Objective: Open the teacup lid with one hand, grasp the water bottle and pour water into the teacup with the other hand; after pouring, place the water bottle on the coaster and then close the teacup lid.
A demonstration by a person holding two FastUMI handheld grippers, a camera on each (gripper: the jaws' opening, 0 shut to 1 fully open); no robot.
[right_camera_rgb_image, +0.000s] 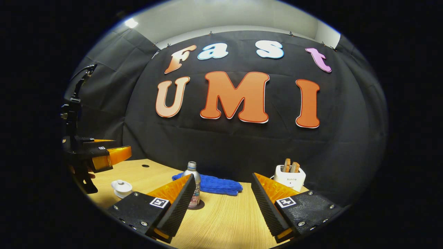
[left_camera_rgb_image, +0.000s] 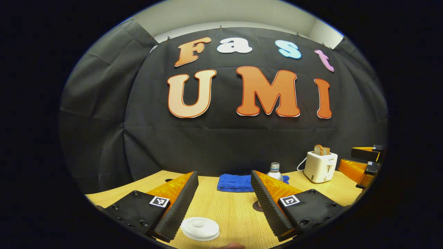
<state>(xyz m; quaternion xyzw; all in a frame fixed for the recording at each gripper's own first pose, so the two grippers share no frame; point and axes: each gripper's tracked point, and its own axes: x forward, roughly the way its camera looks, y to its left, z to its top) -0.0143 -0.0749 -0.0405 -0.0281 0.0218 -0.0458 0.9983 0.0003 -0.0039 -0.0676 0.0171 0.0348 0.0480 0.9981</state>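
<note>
The white teacup (left_camera_rgb_image: 200,228), its lid on, sits low between the fingers of my left gripper (left_camera_rgb_image: 224,174), which is open and hovers over it. The silver water bottle (left_camera_rgb_image: 275,170) stands farther off, half hidden by one finger, on a dark coaster (left_camera_rgb_image: 257,206). In the right gripper view the bottle (right_camera_rgb_image: 192,173) stands upright on the coaster (right_camera_rgb_image: 200,206) just behind one finger of my right gripper (right_camera_rgb_image: 223,176), which is open and apart from it. The teacup (right_camera_rgb_image: 121,187) shows at the left under the left gripper (right_camera_rgb_image: 110,152).
A blue towel (left_camera_rgb_image: 235,182) lies behind the bottle near the wall. A white toaster (left_camera_rgb_image: 320,166) with bread slices stands at the back right. The other gripper (left_camera_rgb_image: 346,158) hangs at the right edge. Bare wooden table (right_camera_rgb_image: 225,218) lies between my right fingers.
</note>
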